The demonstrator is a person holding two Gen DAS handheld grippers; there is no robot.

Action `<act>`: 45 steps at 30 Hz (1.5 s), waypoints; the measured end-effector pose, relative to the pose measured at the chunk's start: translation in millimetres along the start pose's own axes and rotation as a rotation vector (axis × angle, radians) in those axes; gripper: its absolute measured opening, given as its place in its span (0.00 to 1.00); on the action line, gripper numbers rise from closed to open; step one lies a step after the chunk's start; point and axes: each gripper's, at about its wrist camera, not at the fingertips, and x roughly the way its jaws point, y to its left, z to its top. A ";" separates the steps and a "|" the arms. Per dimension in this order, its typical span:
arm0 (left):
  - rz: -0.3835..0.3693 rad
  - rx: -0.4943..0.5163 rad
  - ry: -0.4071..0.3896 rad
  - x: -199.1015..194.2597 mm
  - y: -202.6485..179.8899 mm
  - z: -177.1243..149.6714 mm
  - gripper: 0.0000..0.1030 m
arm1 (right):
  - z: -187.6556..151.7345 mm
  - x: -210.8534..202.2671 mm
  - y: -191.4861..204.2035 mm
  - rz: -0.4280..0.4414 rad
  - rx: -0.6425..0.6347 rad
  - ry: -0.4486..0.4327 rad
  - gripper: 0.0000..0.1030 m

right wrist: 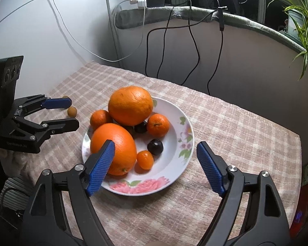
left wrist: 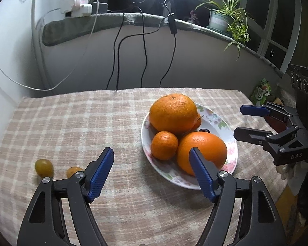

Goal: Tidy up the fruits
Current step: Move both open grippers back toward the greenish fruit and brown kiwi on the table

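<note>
A flowered white plate (left wrist: 233,143) (right wrist: 174,176) sits on the checked cloth and holds two large oranges (right wrist: 130,104) (right wrist: 117,143), two tangerines (right wrist: 99,119) (right wrist: 158,125), a small orange fruit (right wrist: 145,160) and two dark plums (right wrist: 155,146) (right wrist: 141,127). Two small fruits lie loose on the cloth to the plate's left: a yellowish one (left wrist: 44,167) and an orange one (left wrist: 74,171). My left gripper (left wrist: 150,150) is open just left of the plate, with nothing between its fingers. At the plate's near rim my right gripper (right wrist: 155,144) is open and empty too.
Black and white cables (left wrist: 143,47) hang down the wall behind the table. A potted plant (left wrist: 230,18) stands on the cloth-covered ledge. A green packet (left wrist: 261,91) lies past the table's right edge. The checked cloth (left wrist: 82,123) is bare left of the plate.
</note>
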 end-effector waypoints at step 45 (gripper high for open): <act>0.119 -0.189 -0.018 -35.8 124.4 -42.2 0.68 | 71.8 62.1 136.3 0.190 -0.235 0.026 0.83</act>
